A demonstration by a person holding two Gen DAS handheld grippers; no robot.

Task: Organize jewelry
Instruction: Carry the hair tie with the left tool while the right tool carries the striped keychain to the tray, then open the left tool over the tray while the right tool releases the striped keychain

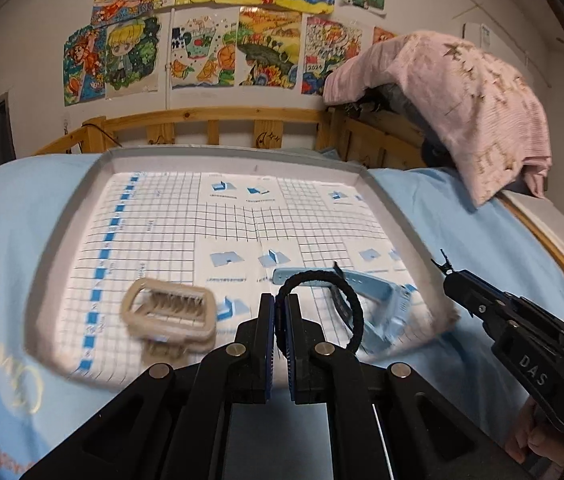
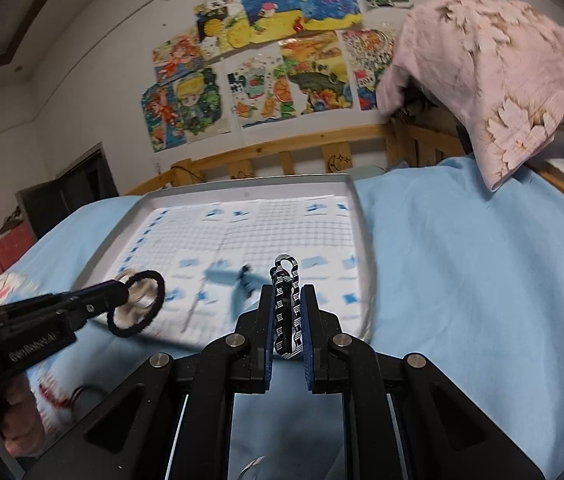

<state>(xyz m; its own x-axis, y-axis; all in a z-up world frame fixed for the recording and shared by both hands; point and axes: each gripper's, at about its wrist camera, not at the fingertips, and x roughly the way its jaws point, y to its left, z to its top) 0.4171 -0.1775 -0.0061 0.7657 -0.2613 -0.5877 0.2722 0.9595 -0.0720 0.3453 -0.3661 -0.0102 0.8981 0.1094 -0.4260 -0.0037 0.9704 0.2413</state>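
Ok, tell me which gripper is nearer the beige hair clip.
Left. The left gripper, holding a black hair tie, is right beside the beige hair clip over the tray; the right gripper is off past the tray's far side.

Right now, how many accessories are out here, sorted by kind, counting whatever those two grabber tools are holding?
Hair ties: 1, the black hair tie pinched in the left gripper.
Hair clips: 2, the beige claw clip on the tray and the black-and-white patterned clip in the right gripper.
Watches: 1, the light blue watch on the tray.
Total: 4
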